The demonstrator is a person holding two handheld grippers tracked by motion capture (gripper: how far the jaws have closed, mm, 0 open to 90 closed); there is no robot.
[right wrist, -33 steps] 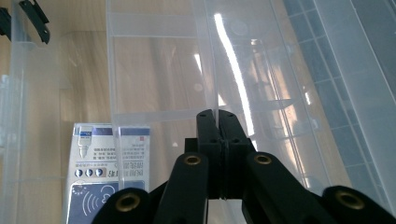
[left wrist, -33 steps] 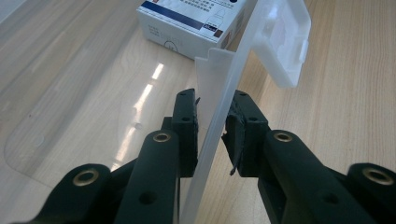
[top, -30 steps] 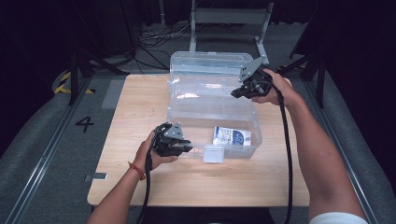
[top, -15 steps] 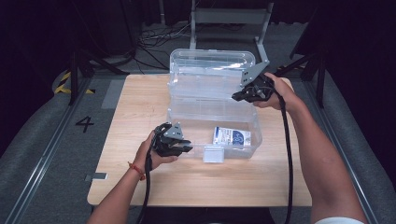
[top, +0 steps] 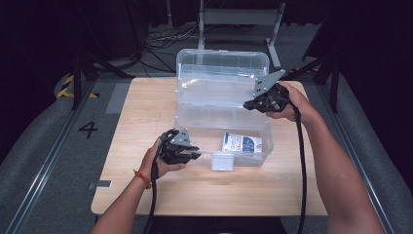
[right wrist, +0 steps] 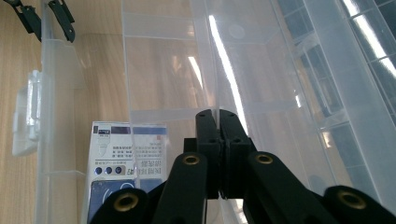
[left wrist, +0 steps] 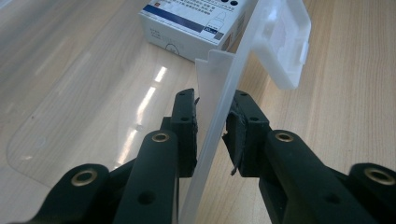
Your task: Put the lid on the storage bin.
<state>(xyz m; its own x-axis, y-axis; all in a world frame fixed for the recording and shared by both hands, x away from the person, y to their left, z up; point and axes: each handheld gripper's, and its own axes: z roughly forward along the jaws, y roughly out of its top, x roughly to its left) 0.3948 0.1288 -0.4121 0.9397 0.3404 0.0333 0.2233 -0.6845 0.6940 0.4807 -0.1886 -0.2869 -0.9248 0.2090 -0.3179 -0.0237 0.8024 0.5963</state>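
Left gripper (left wrist: 212,130) pinches the clear box's (top: 195,122) near wall, beside the latch (left wrist: 285,42). Medicine carton (top: 242,143) lies inside, long side along that wall. Farther back, right gripper (right wrist: 218,140) sits clamped shut by the lid (top: 221,66), so it's probably the one free to grab.

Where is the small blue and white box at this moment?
In the high view, the blue and white box lies inside the clear plastic bin, at its near right corner, behind the front latch.
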